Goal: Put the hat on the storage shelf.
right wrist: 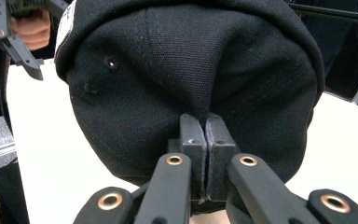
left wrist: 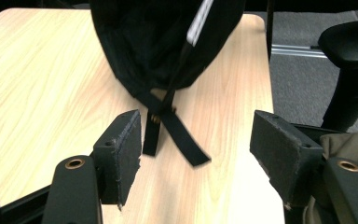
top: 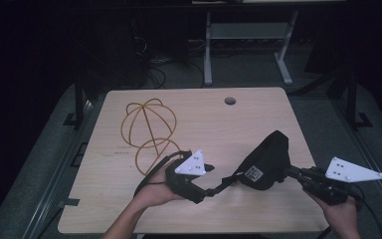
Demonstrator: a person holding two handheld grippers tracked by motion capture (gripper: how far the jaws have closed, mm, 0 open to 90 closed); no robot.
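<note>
A black cap (top: pixel 266 162) hangs just above the near right part of the wooden table (top: pixel 238 124), pinched at its crown by the right gripper (right wrist: pixel 206 135), whose jaws are pressed together on a fold of the fabric. A small square label shows on the cap's side in the high view, and a white patch edge shows in the two gripper views, but no writing on either can be read. The left gripper (left wrist: pixel 196 140) sits just left of the cap with its jaws standing wide apart, holding nothing; the cap's black strap (left wrist: pixel 177 135), with a small brass fitting, dangles between them without touching either pad. On the far left of the table stands a gold wire frame (top: pixel 148 132), a rounded cage above a ring base, well apart from the cap. A round cable hole (top: pixel 230 101) lies near the table's far edge. Beyond the table, a white desk frame (top: pixel 248 45) and loose cables stand on the dark floor.
</note>
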